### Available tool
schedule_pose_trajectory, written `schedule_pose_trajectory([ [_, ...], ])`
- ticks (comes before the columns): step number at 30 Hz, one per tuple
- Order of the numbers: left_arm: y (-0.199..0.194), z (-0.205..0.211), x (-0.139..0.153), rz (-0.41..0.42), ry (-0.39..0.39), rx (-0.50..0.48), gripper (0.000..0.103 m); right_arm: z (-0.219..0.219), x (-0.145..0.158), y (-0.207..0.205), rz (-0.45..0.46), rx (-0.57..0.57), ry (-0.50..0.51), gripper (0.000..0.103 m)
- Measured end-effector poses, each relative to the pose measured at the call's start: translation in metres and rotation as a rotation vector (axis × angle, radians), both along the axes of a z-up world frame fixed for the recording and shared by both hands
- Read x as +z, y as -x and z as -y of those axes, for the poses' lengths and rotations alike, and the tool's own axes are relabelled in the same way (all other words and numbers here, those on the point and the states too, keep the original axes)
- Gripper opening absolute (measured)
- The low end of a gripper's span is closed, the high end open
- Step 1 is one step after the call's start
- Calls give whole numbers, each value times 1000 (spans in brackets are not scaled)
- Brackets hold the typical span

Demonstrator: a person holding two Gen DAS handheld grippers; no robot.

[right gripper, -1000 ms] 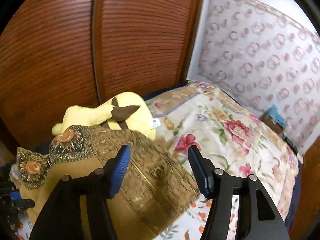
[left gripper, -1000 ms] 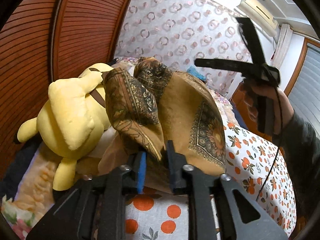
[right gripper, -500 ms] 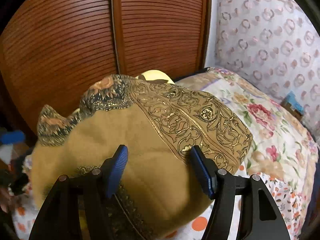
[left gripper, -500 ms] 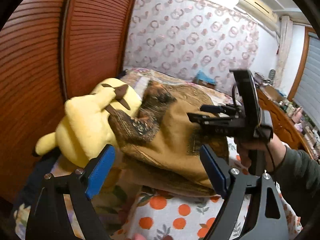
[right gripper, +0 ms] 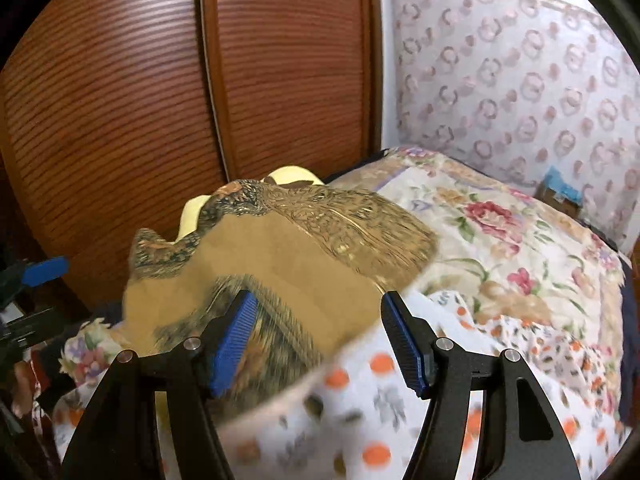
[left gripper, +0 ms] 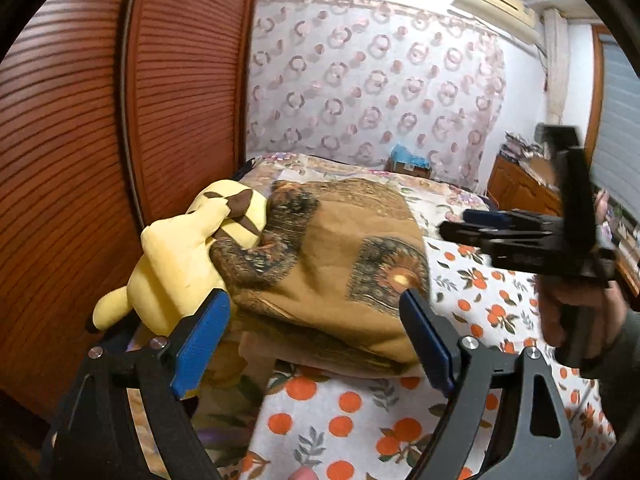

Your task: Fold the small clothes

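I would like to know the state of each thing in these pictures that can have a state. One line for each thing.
Left gripper: open, nothing between its pads.
Right gripper: open, holds nothing.
Brown patterned cloth: folded, lying on the bed, free of both grippers.
Yellow plush toy: lying beside the cloth, touching it.
Wooden wardrobe doors: closed.
Orange-print sheet: spread on the bed.

The bed (left gripper: 360,412) wears an orange-print sheet (a floral quilt (right gripper: 500,240) covers its far part); the folded brown scarf (left gripper: 340,264) and a yellow plush toy (left gripper: 180,256) lie on it.
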State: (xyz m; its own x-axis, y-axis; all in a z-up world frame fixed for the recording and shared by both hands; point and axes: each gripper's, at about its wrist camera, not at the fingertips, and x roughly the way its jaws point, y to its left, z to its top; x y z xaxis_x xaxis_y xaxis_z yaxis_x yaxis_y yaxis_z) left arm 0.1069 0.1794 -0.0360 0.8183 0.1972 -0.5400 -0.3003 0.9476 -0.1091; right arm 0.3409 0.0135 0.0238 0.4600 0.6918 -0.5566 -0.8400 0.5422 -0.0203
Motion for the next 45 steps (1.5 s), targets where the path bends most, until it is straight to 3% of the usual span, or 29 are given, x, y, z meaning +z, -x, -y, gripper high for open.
schedule_pose_trajectory([
  [13, 7, 73, 17, 43, -36, -181, 87, 115, 0, 101, 47, -205, -74, 72],
  [21, 8, 127, 37, 71, -65, -281, 87, 181, 16, 161, 86, -345, -137, 81],
  [34, 14, 175, 83, 138, -98, -314, 87, 221, 35, 213, 164, -504, -231, 87],
  [45, 23, 188, 98, 167, -120, -314, 87, 212, 32, 240, 243, -603, -248, 87],
])
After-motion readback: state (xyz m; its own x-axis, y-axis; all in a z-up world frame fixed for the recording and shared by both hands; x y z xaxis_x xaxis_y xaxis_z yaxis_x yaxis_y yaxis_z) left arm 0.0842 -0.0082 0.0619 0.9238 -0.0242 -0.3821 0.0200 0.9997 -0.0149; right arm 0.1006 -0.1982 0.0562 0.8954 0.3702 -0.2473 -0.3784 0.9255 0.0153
